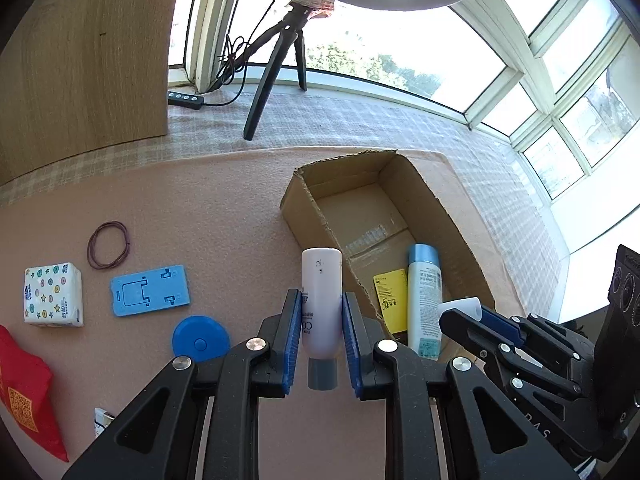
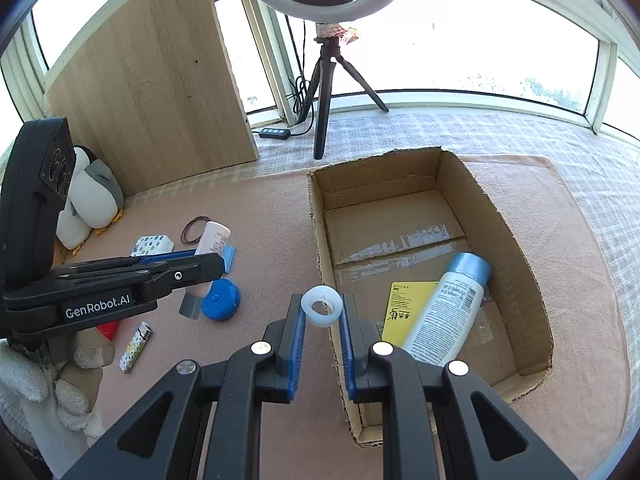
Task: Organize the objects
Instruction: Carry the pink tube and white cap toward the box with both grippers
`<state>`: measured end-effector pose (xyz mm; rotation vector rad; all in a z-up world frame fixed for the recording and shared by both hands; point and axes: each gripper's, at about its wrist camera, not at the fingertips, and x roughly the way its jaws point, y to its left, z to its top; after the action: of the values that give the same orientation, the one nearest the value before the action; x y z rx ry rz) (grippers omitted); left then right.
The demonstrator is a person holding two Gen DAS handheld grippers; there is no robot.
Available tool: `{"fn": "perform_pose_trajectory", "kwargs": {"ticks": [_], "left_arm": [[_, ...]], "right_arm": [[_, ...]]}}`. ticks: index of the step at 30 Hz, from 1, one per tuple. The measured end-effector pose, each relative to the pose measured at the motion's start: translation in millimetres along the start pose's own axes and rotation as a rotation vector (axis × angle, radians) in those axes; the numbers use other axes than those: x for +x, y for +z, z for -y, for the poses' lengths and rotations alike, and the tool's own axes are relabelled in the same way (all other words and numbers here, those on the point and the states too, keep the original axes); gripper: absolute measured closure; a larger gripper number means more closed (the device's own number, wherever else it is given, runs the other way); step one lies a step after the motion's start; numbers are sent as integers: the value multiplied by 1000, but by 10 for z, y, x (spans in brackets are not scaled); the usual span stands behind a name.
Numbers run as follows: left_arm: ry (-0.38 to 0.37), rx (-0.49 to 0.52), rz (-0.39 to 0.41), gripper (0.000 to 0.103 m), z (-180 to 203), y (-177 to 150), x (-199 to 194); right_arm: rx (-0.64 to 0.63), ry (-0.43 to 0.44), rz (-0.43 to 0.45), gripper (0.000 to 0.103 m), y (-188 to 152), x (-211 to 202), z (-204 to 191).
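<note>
Your left gripper (image 1: 322,316) clamps white tube (image 1: 322,300) beside cardboard box (image 1: 400,216); right gripper (image 2: 322,320) pinches tape roll (image 2: 322,306) over box edge.

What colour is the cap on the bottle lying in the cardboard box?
Light blue cap; right wrist view shows it best.

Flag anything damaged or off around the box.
The cardboard box has its flaps torn off, so the rim is ragged. The blue-capped bottle lies tilted inside it, resting partly on the yellow card. Nothing is spilled.
</note>
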<state>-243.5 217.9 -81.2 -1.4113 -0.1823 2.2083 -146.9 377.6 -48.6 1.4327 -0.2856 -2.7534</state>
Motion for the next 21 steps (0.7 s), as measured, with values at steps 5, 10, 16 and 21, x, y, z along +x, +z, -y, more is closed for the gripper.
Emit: {"fn": "perform_pose_trajectory", "kwargs": {"ticks": [5, 10, 16, 21], "left_arm": [[-22, 20, -6, 82, 321, 114, 196], [-31, 29, -20, 82, 561, 143, 393], [-20, 43, -44, 81, 701, 135, 561], [-31, 62, -52, 78, 753, 137, 599]], "right_arm": [[25, -40, 7, 88, 39, -32, 277], [54, -69, -4, 88, 28, -10, 542], [74, -87, -29, 88, 0, 56, 723], [67, -103, -44, 84, -13, 73, 767]]}}
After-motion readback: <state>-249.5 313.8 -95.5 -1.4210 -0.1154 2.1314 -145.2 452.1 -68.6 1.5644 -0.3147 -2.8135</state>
